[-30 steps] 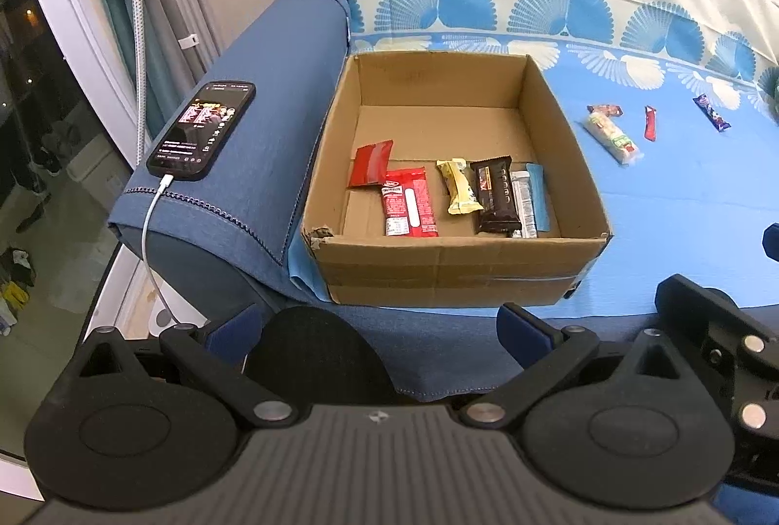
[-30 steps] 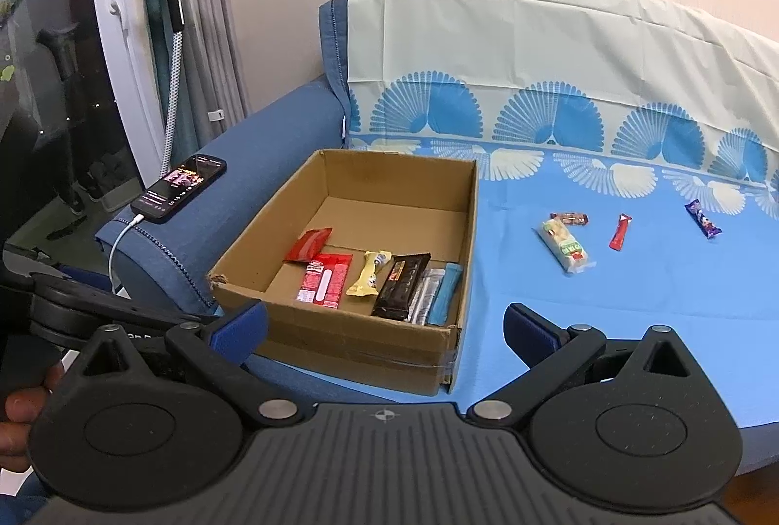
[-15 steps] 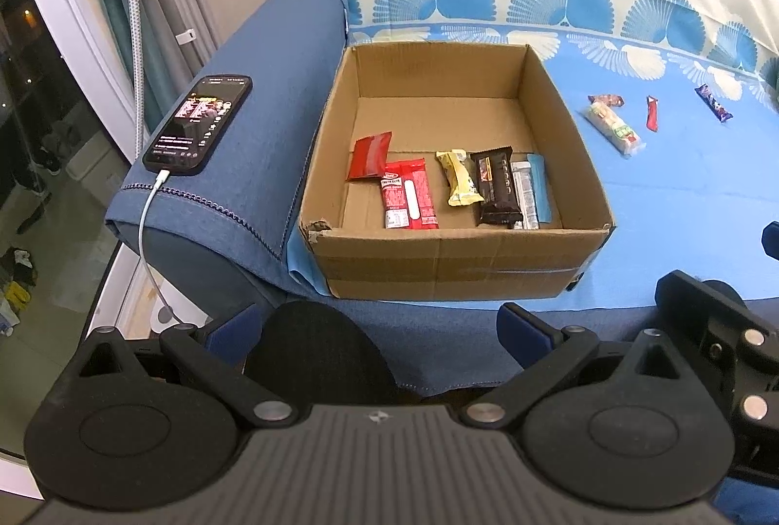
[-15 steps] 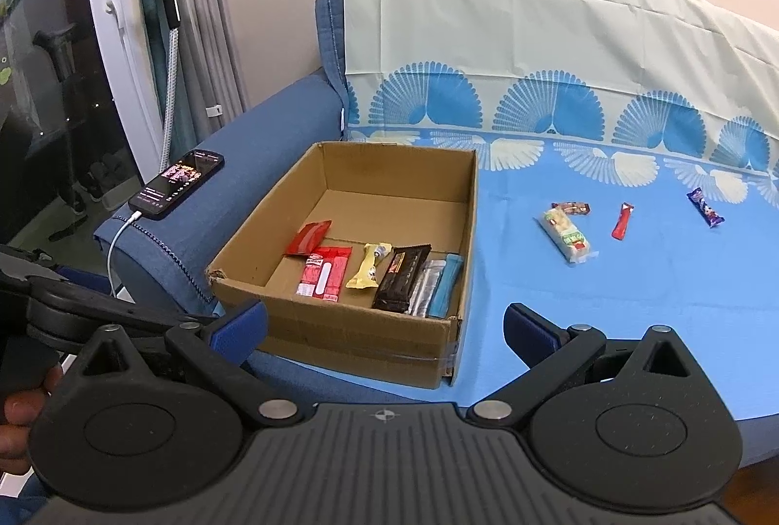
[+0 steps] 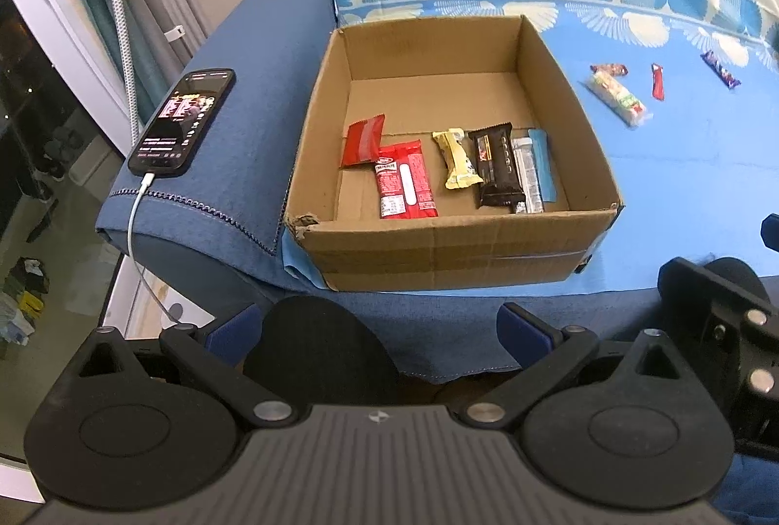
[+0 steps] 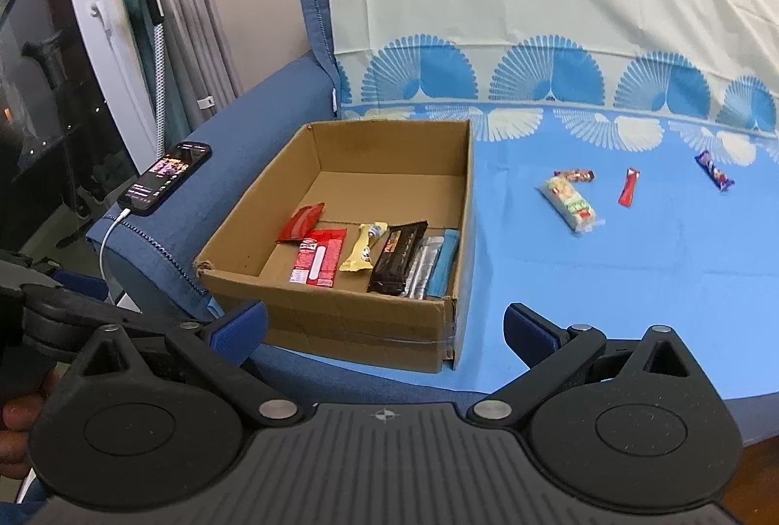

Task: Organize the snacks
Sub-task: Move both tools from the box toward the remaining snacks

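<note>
While both hand-held grippers (image 5: 375,328) (image 6: 384,325) gape empty: blue-sheeted sofa (image 6: 608,262); cardboard box (image 6: 341,320); phone (image 5: 182,121) on armrest.

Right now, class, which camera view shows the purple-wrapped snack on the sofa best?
The right wrist view: the purple-wrapped snack lies whole and clear on the blue cover. The left wrist view pushes it to the warped edge, smaller.

Both wrist views face cardboard box (image 5: 453,242) (image 6: 341,320); left nearer.
</note>
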`<state>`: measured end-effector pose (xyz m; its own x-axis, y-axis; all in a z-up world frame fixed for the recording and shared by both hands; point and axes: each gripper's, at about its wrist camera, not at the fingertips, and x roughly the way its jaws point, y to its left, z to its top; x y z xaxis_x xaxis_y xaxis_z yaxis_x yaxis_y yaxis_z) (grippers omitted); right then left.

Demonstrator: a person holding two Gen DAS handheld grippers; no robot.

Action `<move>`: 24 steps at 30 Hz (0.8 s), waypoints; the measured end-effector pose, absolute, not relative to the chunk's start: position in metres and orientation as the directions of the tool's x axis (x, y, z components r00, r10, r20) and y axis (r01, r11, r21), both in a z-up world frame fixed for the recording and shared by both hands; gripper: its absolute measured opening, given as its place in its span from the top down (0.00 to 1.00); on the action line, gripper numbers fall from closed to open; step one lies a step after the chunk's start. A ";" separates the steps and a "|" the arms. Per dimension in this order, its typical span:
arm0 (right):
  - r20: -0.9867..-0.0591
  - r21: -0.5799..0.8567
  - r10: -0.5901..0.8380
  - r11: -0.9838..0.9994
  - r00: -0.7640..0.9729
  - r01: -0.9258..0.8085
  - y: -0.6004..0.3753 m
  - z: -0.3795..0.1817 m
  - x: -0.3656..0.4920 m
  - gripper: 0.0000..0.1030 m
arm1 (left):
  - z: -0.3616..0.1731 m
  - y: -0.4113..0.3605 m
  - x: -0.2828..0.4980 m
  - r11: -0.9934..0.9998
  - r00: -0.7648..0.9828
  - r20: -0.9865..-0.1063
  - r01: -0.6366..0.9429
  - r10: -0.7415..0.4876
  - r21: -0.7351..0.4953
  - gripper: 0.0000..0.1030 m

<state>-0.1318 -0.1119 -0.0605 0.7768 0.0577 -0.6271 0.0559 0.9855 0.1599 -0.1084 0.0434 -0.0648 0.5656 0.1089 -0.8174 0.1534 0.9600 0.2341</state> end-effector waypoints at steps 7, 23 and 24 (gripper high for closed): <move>-0.631 0.214 0.034 0.968 0.775 0.132 -0.146 -0.073 -0.127 0.01 | -0.065 0.014 -0.088 0.951 0.546 -0.830 0.178 0.117 0.251 0.00; -0.619 0.186 -0.281 0.855 0.734 0.484 -0.342 -0.100 -0.108 0.01 | -0.085 -0.175 0.047 0.923 0.516 -0.856 0.334 -0.009 0.191 0.00; -0.619 0.182 -0.296 0.847 0.728 0.499 -0.358 -0.105 -0.100 0.01 | -0.093 -0.190 0.061 0.923 0.511 -0.860 0.331 -0.002 0.194 0.00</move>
